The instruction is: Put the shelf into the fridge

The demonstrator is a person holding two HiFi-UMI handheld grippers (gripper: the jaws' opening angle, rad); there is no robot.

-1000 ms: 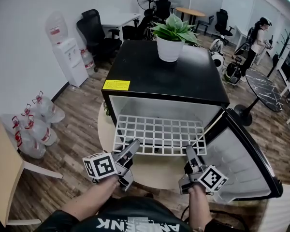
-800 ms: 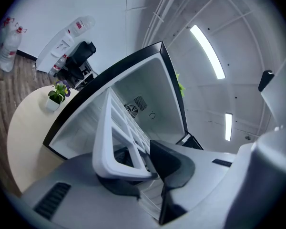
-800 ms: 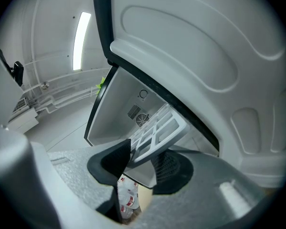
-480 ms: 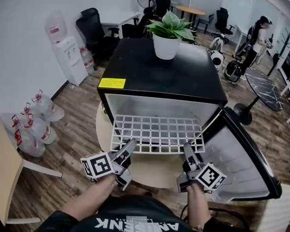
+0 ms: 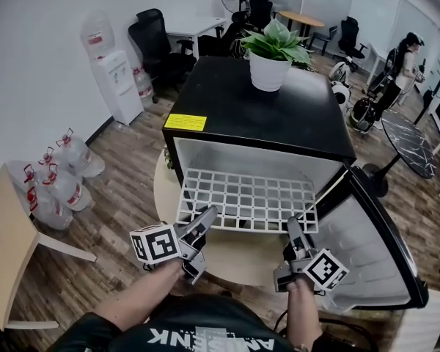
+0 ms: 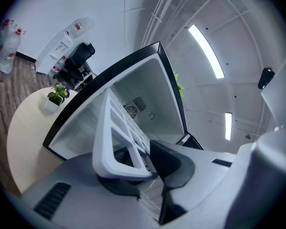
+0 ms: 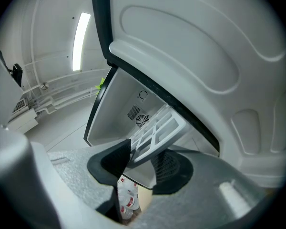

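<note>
Jaws of the left gripper (image 5: pixel 207 213) pinch the near edge of the shelf (image 5: pixel 246 200) at its 7 o'clock corner, and those of the right gripper (image 5: pixel 292 224) pinch it at 5 o'clock. It lies level, its near edge out over the round desk (image 5: pixel 235 259) and its far part inside the open fridge (image 5: pixel 264 116). The door (image 5: pixel 367 233) hangs open at 4 o'clock. A plant (image 5: pixel 271 57) stands on the fridge top at 12 o'clock.

The white plastic grid shelf (image 5: pixel 246 200) lies half inside the black metal fridge (image 5: pixel 264 116). A white-potted leafy plant (image 5: pixel 273 57) stands on top at twelve o'clock, and the open fridge door (image 5: pixel 367 248) is at four o'clock.
</note>
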